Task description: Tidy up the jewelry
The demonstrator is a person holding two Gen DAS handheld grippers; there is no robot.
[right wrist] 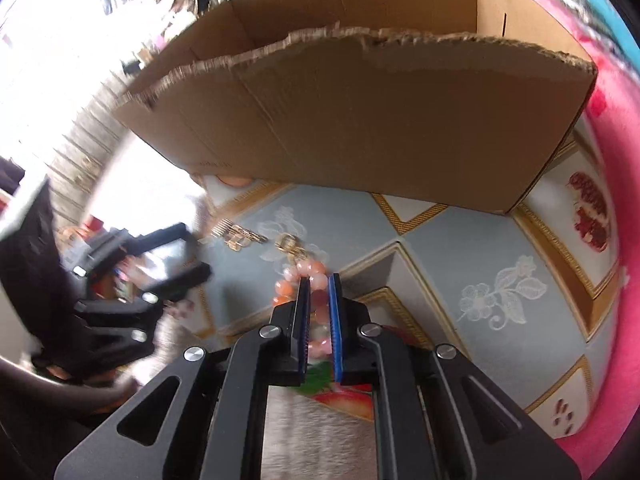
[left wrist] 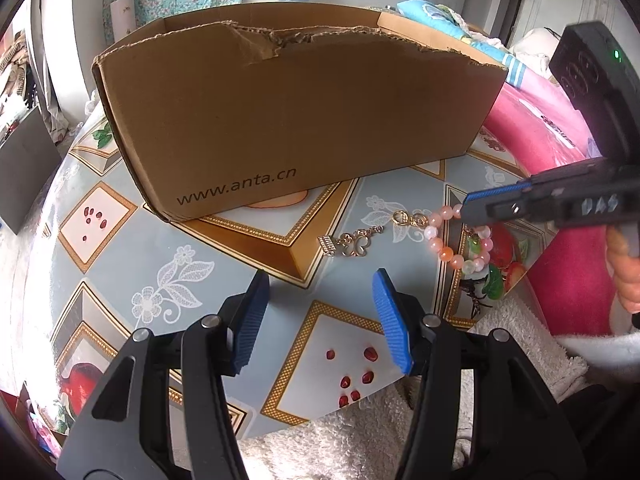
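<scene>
Both right hand-held gripper [right wrist: 319,280] fingers pinch the bead bracelet [right wrist: 308,270].

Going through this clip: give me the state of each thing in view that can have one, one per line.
Box: upright on the table, top open, front edge torn.
Bead bracelet: on the table, gripped at one side, gold charms trailing toward the box.
Right gripper: jaws closed on the bracelet.
Left gripper: jaws open, holding nothing, above the table.
Towel: lying at the table's near edge.
</scene>
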